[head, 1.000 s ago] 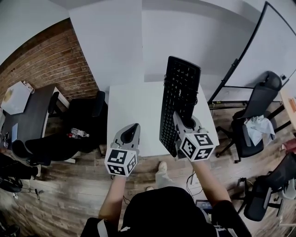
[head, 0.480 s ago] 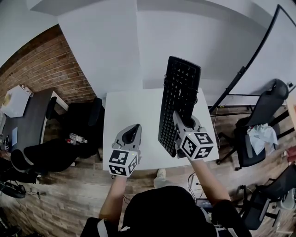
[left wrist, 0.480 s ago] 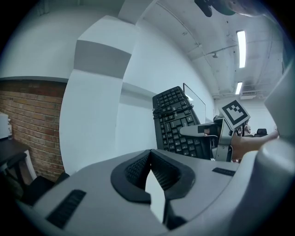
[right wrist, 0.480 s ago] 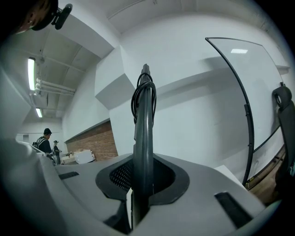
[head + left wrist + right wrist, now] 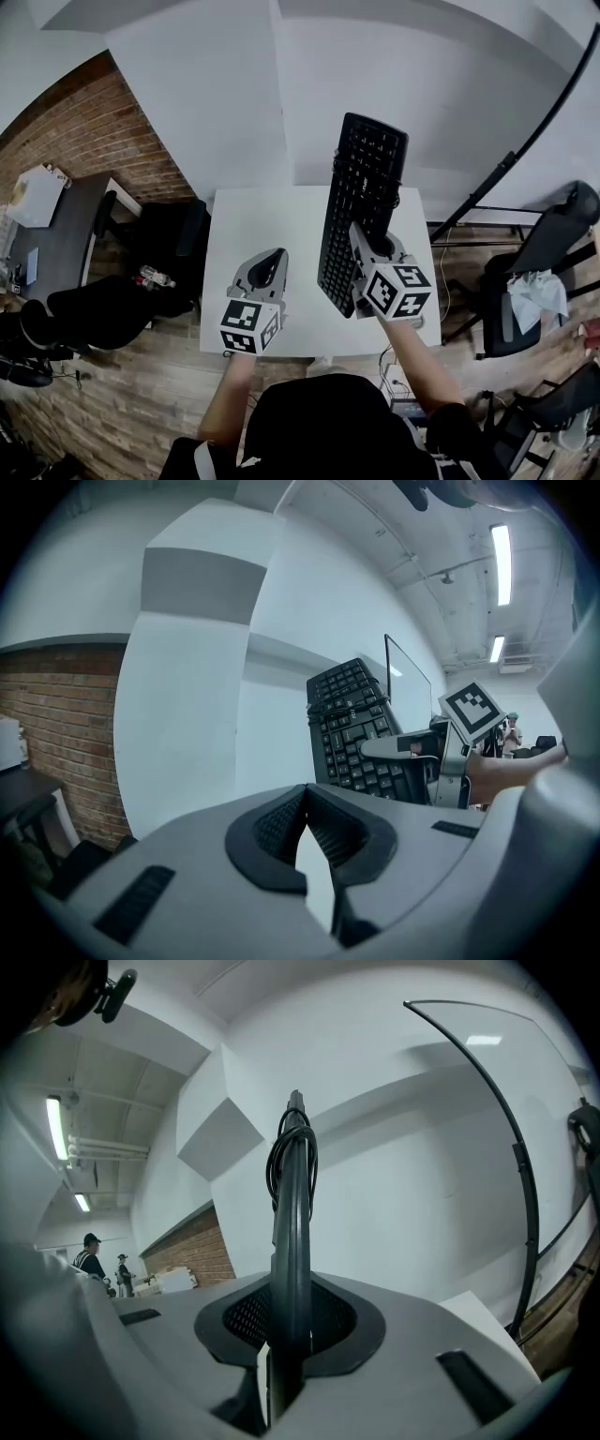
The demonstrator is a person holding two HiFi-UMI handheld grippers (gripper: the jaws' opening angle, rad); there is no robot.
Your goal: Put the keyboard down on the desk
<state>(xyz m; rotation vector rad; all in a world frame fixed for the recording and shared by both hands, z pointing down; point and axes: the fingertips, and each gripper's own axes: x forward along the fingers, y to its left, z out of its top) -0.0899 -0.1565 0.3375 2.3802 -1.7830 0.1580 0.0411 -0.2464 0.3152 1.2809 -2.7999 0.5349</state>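
The keyboard [image 5: 362,202] is not yet down: it is held raised over the right half of the white tabletop [image 5: 253,225], its near end clamped in the jaws of the right gripper [image 5: 364,246]. The left gripper [image 5: 266,272], jaws closed on nothing, hovers over the tabletop's left half. Lowering and release remain. Compared with a second ago the grip is unchanged, but the person stands closer to the tabletop.

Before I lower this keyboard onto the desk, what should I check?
1. Right hand-held gripper clamped on the keyboard's edge: ok.
2. Left hand-held gripper shut, empty, apart from the keyboard: ok.
3. Desk top under the keyboard bare: ok.
4. Cable coiled at the keyboard's far end, not dangling: ok.
5. Keyboard lying flat: not ok, held on edge.
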